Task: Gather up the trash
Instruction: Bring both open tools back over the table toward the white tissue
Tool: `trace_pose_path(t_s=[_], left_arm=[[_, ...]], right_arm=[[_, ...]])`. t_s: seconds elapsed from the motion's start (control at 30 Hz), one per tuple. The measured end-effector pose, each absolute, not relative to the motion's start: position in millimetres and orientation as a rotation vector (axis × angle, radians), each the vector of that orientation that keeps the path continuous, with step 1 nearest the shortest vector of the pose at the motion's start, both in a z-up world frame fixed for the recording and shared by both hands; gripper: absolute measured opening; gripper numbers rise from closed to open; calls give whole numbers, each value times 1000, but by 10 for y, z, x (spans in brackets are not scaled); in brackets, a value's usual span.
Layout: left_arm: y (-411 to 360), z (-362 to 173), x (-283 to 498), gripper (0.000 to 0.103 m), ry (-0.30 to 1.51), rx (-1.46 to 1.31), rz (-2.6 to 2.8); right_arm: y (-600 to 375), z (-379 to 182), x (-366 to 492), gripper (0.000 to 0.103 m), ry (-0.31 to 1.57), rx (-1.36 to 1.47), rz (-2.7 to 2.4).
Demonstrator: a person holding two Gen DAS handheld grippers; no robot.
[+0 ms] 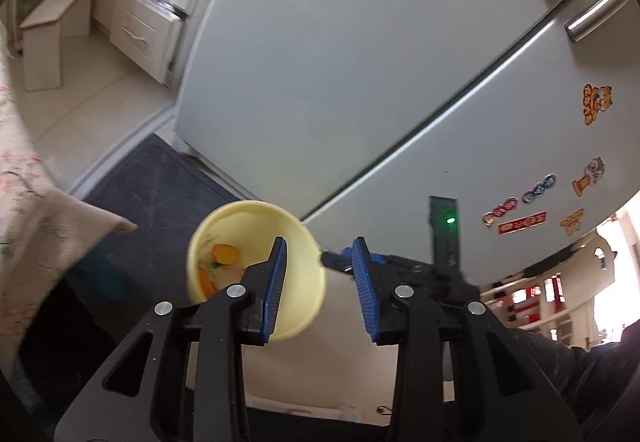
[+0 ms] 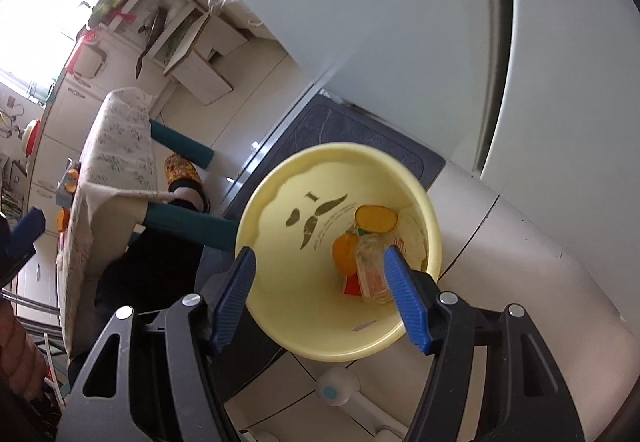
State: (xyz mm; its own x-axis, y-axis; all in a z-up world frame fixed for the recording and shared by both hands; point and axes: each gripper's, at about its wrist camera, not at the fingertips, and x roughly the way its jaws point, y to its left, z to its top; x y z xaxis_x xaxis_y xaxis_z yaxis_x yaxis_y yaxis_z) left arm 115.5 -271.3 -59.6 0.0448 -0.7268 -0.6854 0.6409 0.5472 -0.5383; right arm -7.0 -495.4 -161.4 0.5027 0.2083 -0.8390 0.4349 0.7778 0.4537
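Left gripper [image 1: 320, 282] open, yellow cup [image 1: 256, 266] beside its left finger, lower centre. Right gripper [image 2: 320, 298] spread wide around the cup; orange scraps [image 2: 376, 219] inside.

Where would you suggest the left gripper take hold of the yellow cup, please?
I would pinch the wall of the yellow cup just below its rim, one finger inside and one outside, coming from the mouth side. The open mouth tilts toward the left gripper, whose jaws stand open, and the trash sits deep inside, away from the rim.
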Motion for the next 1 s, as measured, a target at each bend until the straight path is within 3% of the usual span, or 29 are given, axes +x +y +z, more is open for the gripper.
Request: trace_pose_path(t_s=[0.53,0.87,1.0], left_arm=[[-1144,91,801,76,819,-32,-518],[3,531,387,93,656,-87,-163],[348,636,204,95,623,-119,-74]], right_arm=[[-4377,-585,366,71,830,593,45],[-2952,90,649,78,749,350,384],[-2484,248,648,84,720,271,481]])
